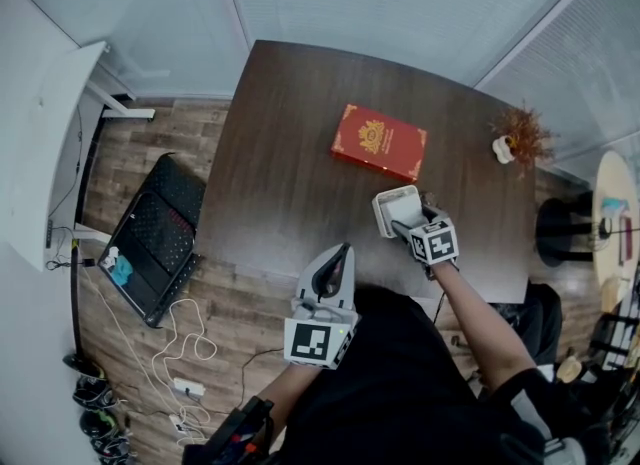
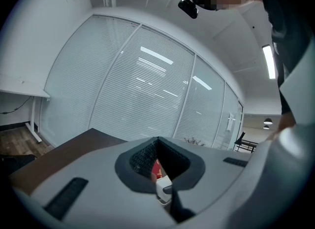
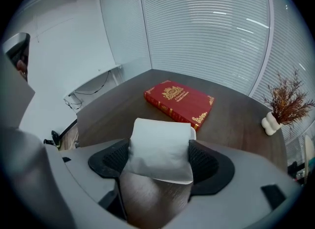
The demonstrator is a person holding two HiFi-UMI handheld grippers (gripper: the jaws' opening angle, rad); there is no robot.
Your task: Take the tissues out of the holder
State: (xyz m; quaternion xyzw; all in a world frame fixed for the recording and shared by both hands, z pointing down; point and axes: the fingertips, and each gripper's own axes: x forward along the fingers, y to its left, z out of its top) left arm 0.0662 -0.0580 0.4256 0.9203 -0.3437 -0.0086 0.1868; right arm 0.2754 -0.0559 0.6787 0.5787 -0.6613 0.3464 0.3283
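At the near right of the dark table (image 1: 270,163), my right gripper (image 1: 412,225) clamped on the white tissues (image 3: 160,147), right against the white holder (image 1: 388,201), red book (image 1: 379,141) farther off, my left gripper (image 1: 342,253) closed, empty.

A dark wooden desk (image 1: 280,153) carries a red book (image 1: 379,141) with gold ornament, lying flat at about twelve o'clock from the desk's middle. A small white vase of dried sprigs (image 1: 518,139) stands at three o'clock from the book. On the wooden floor at nine o'clock sits a black mesh chair (image 1: 155,233), with white cables (image 1: 185,353) at seven o'clock.
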